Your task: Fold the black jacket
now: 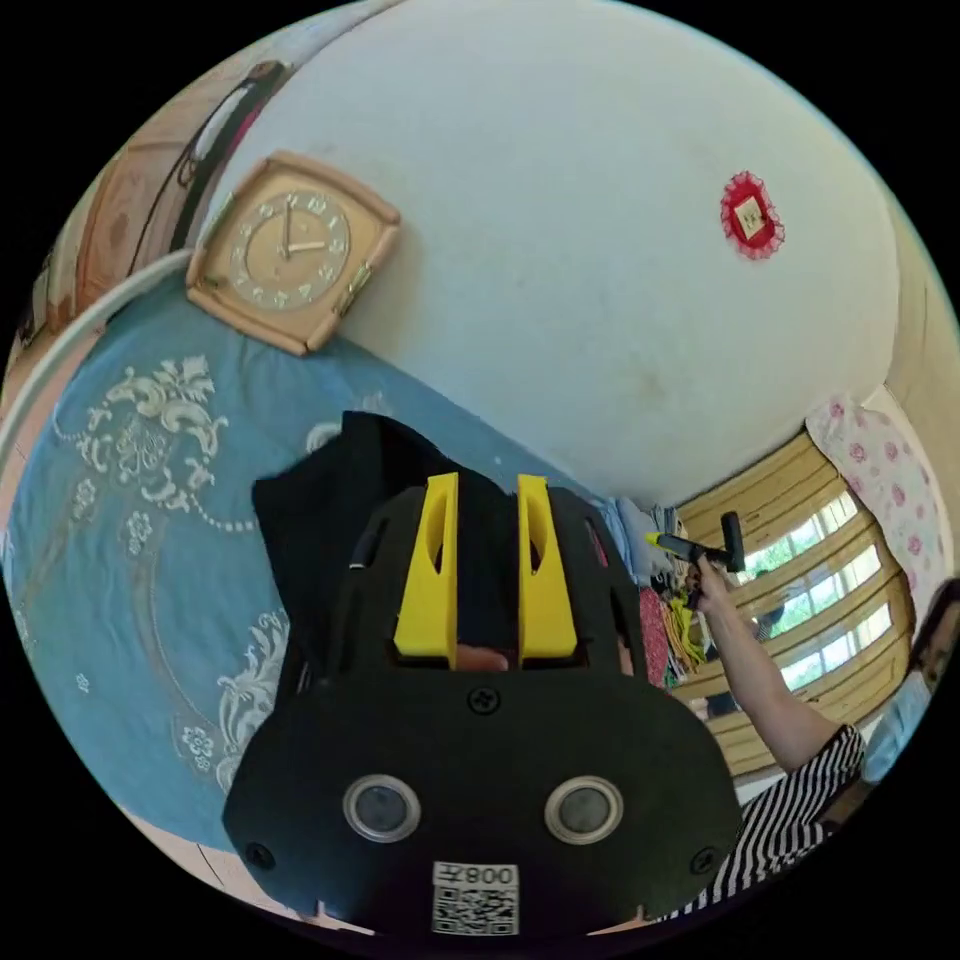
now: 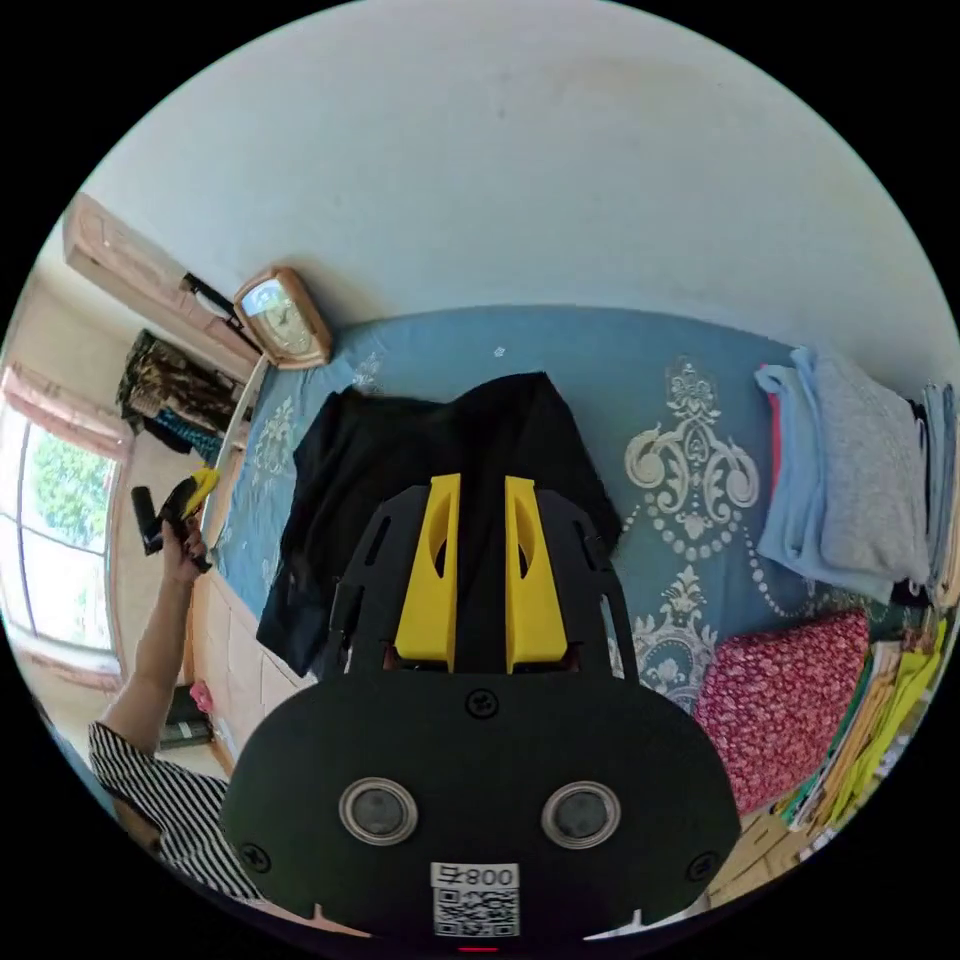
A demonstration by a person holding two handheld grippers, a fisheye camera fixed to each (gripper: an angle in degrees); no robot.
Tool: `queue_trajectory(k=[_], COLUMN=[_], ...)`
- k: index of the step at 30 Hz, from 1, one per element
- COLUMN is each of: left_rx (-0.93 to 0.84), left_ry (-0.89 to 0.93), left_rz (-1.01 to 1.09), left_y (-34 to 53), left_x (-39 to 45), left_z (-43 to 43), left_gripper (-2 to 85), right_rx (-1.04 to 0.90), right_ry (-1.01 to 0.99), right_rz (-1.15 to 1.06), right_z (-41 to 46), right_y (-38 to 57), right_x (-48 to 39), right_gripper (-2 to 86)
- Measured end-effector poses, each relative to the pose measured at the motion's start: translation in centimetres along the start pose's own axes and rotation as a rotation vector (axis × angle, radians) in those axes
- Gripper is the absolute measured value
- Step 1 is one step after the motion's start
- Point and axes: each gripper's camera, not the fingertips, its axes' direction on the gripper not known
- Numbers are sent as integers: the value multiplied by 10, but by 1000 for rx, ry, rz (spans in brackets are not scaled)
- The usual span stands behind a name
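On blue bedspread [image 2: 600,370], rumpled black jacket [image 2: 400,450] (unfolded)

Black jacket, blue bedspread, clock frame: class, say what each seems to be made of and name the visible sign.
Black jacket: soft matt woven cloth, probably; it lies limp in folds, with no shine.
Blue bedspread: woven fabric, likely a jacquard or print; pale ornate scrollwork stands out on a flat blue ground.
Clock frame: tan with a smooth finish; wood or plastic, the look leaves it open.
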Motion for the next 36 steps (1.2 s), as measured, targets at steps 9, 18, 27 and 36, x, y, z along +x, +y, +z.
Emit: queue_trajectory(k=[9,18,27,36], left_rx=[-218,-273,-183,34], left_ry=[266,314,351,200], left_rz=[-99,-184,-62,72], left_y=[6,-101,-266,-393], left_x=[-56,-99,-91,-81], left_z=[72,127,133,68], left_gripper=[158,120,107,122], right_rx=[-100,-253,-117,168], right_ry=[-161,-308,-409,-174], right_rz=[-84,-107,-203,-1], right_z=[138,237,241,179], right_y=[-10,-85,-199,-288], right_x=[-14,-12,-11,50], right_gripper=[100,51,8,64])
